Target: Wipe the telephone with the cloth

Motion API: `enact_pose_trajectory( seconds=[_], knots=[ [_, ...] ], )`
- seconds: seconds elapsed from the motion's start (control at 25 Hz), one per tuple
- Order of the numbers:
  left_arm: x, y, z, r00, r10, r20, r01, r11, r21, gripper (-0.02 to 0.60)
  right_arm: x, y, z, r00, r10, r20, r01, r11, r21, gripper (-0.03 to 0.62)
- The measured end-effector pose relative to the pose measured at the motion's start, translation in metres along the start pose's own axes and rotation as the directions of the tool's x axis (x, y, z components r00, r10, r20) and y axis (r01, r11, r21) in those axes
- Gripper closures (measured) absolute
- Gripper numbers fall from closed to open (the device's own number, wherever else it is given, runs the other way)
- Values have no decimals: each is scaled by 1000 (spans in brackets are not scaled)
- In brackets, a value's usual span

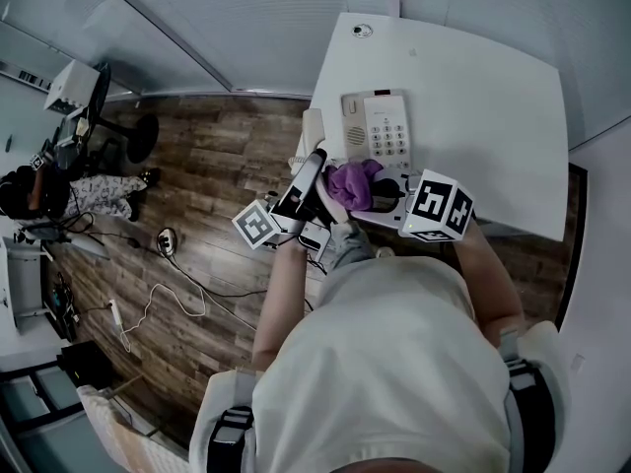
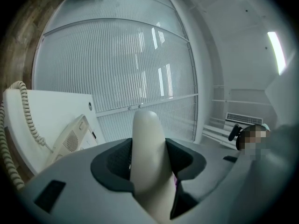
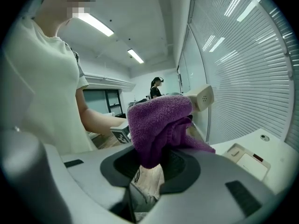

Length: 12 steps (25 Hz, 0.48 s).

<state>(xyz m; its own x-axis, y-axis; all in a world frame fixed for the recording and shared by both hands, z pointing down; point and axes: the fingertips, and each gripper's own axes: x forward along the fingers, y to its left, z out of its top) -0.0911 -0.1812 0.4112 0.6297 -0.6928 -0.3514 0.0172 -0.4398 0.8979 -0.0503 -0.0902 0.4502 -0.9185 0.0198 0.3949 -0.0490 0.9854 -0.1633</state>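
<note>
- Our white counter (image 1: 493,87) carries the cream push-button telephone base (image 1: 380,131), which sits near its front-left edge, within easy reach.
- Our left gripper (image 2: 149,164) is clamped on the cream handset (image 2: 147,129). It holds the handset clear of the base and tilted upward, likely to expose it for wiping. The coiled cord (image 2: 25,106) hangs beside the base.
- Our right gripper (image 3: 152,164) is closed on the bunched purple terry cloth (image 3: 159,122), which it holds against the handset, seemingly touching.
- We can read no brand, and the keypad print is too small.
</note>
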Motion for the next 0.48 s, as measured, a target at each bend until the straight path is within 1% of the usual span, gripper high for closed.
enact_pose_trajectory(
  seconds=[0.24,0.48],
  knots=[
    [-1,2,8,999,26,22,-27,999,24,356,0,4,-6,1000,-14,-1,14,1000,24,480],
    [2,7,14,998,51,42,-52,998,24,356,-2,15,-15,1000,-10,13,9,997,76,480]
  ],
)
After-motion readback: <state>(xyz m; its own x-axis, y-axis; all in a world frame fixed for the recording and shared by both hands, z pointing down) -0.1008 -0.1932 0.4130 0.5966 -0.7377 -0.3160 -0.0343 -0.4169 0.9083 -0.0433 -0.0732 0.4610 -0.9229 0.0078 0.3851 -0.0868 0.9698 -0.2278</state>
